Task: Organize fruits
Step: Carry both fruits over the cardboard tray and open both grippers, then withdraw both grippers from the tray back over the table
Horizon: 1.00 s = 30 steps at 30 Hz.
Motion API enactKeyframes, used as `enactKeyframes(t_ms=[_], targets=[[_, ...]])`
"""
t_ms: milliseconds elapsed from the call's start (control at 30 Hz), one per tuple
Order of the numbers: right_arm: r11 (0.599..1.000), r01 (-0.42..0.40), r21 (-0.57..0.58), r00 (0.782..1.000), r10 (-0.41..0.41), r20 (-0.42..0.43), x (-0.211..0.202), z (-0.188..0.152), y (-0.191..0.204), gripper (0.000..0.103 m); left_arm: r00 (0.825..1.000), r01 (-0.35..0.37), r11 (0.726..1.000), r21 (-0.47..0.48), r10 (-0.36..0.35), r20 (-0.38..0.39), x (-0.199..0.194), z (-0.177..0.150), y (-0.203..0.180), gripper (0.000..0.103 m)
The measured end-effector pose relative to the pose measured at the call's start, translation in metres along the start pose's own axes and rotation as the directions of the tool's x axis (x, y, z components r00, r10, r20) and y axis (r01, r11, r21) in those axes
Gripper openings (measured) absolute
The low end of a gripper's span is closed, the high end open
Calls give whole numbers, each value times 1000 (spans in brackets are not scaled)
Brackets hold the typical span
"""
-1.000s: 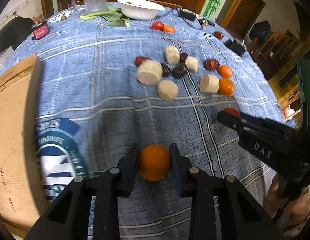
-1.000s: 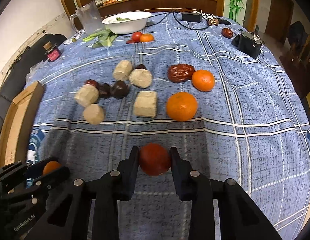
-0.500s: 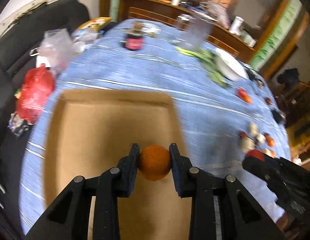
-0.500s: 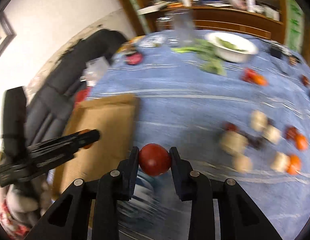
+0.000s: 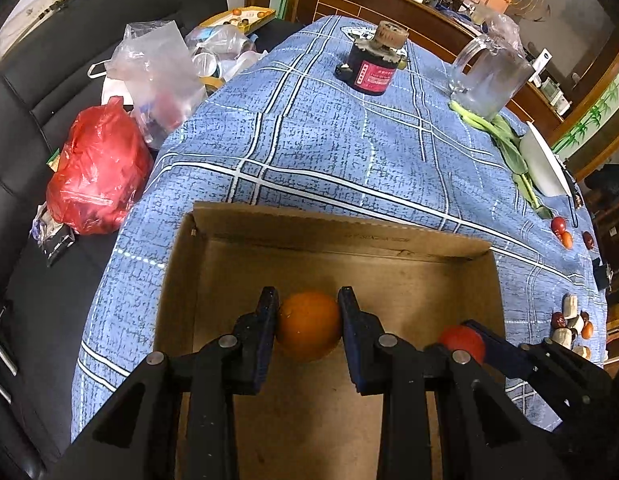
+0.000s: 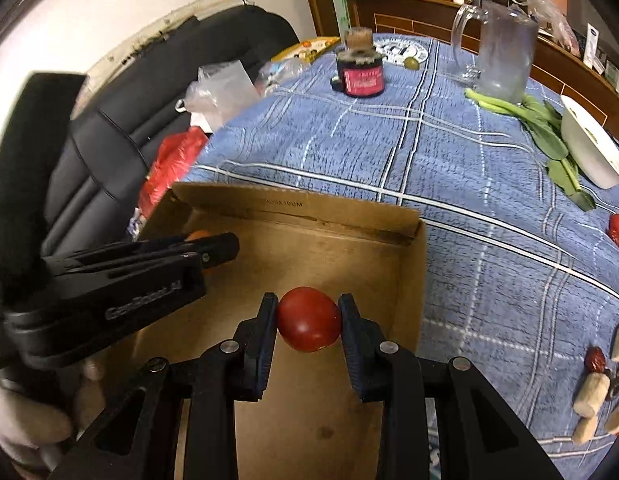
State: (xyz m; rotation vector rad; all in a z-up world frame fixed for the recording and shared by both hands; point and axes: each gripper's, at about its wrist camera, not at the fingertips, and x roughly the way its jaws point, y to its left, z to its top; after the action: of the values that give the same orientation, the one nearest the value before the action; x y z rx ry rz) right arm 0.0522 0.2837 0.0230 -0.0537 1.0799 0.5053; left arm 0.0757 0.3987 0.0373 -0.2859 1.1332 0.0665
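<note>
Left gripper (image 6: 213, 246) side, to my left in the right wrist view: I read raised lettering "GenRobot.AI", somewhat blurred.
Cardboard box (image 6: 293, 210) far wall, ahead of my fingers: faint print ending "100M"; I can't make out the rest.
Dark jar (image 5: 373, 66) red label, far ahead: unreadable.

The left gripper (image 5: 308, 330) pinches an orange (image 5: 308, 331) above the open cardboard box (image 5: 341, 226). Just to its right, the right gripper (image 5: 461, 342) clamps a red tomato (image 5: 461, 340) over the same box. Farther off, a jar (image 5: 375, 65) and glass mug (image 5: 489, 76) stand on the blue-clothed counter (image 5: 329, 140).
</note>
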Motion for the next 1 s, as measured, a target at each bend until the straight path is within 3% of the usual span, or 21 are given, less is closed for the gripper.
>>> enactKeyframes(t_ms=[233,300,400,500,600,633,800,1000], targets=[[999,44,-17,999,-44,-10,10,3,-3,36,1000,5,1000,-20,-5,-11,2,3,3,30],[998,49,-25,999,-49,6,4,3,-2,47,1000,7,1000,-29,-7,-9,-1,4,3,31],[999,42,-14,998,-41,54,-13,3,-3,68,1000,4,999,-50,-3,14,-11,4,5,47],[999,32,-5,996,-32,88,-32,1,-4,68,999,10,998,-69,-6,52,-29,5,5,51],[999,35,19,991,-37,128,-56,-6,-11,68,997,-11,996,-87,18,82,-48,2,1,70],[999,34,31,990,-38,139,-64,-9,-15,68,995,-10,996,-92,19,94,-54,0,-2,71],[988,63,143,982,-87,170,-101,-30,-49,68,990,70,993,-91,-58,127,-84,-21,-24,71],[945,118,304,966,-180,186,-147,-72,-113,68,991,122,992,-23,-121,59,-85,-40,-77,71]])
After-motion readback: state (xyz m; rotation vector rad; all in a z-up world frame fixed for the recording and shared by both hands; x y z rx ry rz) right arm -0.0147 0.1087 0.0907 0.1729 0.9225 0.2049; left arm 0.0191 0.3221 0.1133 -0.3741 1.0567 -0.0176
